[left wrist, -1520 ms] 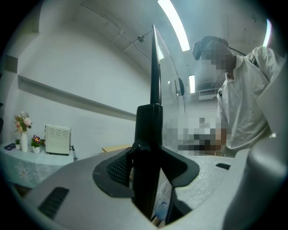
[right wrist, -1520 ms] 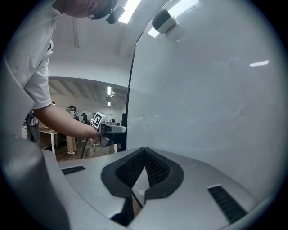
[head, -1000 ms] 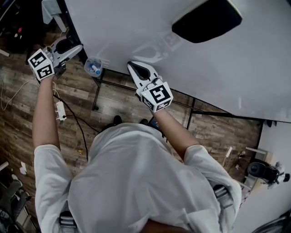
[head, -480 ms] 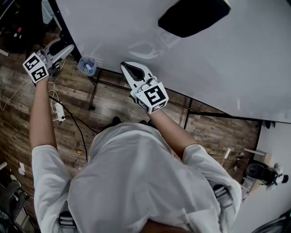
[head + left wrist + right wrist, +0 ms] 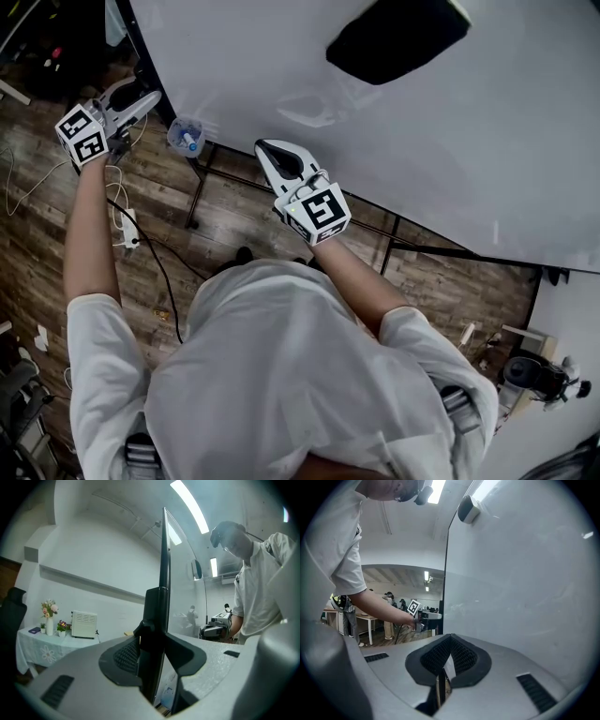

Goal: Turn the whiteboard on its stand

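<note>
Black whiteboard edge (image 5: 155,611), left claw (image 5: 154,637) closing round it

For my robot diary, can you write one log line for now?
task: turn whiteboard | left gripper: jaws have just been closing on its side edge | right gripper: jaws shut, empty, at lower edge

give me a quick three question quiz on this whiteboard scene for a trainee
1. Multiple choice: what stands between the jaws of the left gripper? A a marker, B the edge of the whiteboard, C a cable.
2. True or false: the jaws of the right gripper stand wide open.
3. Short answer: what kind of floor lies under the stand?

Key: 1 B; the jaws have just been closing on it. 2 False; they are shut and empty. 3 Wood planks.
</note>
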A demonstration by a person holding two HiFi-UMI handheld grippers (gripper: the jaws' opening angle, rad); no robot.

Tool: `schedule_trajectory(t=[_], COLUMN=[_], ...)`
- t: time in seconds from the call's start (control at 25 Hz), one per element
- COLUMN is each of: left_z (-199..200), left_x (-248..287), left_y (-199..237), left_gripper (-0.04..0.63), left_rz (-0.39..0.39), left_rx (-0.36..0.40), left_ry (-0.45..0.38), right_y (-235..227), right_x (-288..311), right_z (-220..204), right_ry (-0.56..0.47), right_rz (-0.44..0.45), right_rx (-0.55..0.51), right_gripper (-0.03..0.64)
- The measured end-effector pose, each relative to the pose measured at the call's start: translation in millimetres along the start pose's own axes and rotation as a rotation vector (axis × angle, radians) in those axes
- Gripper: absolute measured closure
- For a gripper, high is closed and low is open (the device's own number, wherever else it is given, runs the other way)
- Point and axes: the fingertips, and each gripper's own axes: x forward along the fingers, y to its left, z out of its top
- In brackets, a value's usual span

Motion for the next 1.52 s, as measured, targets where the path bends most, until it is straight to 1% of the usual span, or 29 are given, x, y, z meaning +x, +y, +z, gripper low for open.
schedule_trajectory(t=[0.16, 0.4, 0.72, 0.8, 0.88, 0.92, 0.96, 1.08, 1.16, 1.24, 1.28, 1.32, 1.44, 1.52], left_z=[-2, -6, -6, -8, -9, -7, -3, 17, 25, 24, 23, 21, 15, 9], left_x=[-8, -8, -11, -14, -23, -31, -40, -61, -66, -64, -62, -60, -48, -39], left_y=[9, 33, 34, 34, 38, 40, 40, 20, -3, -27, -40, -53, -92, -113], left_gripper=[0.425, 0.425, 0.430, 0.430, 0.422, 0.403, 0.403, 0.411, 0.419, 0.424, 0.440, 0.484, 0.579, 0.585], left_rz=[0.016, 0.069, 0.122, 0.152, 0.207, 0.237, 0.265, 0.327, 0.372, 0.416, 0.436, 0.453, 0.479, 0.481], left_rx=[-0.005, -0.017, -0.028, -0.015, 0.014, 0.029, 0.042, 0.095, 0.149, 0.194, 0.210, 0.223, 0.238, 0.233], left_ry=[-0.008, 0.002, -0.016, -0.015, -0.006, -0.009, -0.021, -0.072, -0.075, -0.070, -0.075, -0.083, -0.104, -0.101], right_y=[-3, -14, -14, -14, -13, -13, -13, -13, -15, -18, -19, -20, -23, -27], right_x=[-1, 0, -10, -12, -13, -14, -15, -23, -31, -39, -43, -47, -65, -83], right_z=[-1, -7, -8, -8, -9, -11, -12, -17, -18, -18, -18, -17, -12, -7], right_ry=[0.005, 0.009, 0.004, 0.002, 0.000, -0.001, -0.002, -0.003, -0.006, -0.015, -0.022, -0.030, -0.054, -0.065], right_rz=[-0.012, -0.018, -0.030, -0.037, -0.043, -0.045, -0.047, -0.057, -0.073, -0.089, -0.096, -0.103, -0.126, -0.152], right_rx=[-0.003, 0.005, 0.009, 0.011, 0.014, 0.016, 0.019, 0.030, 0.037, 0.045, 0.047, 0.047, 0.031, 0.019], right_gripper=[0.620, 0.620, 0.620, 0.620, 0.620, 0.620, 0.620, 0.620, 0.620, 0.620, 0.620, 0.620, 0.620, 0.620])
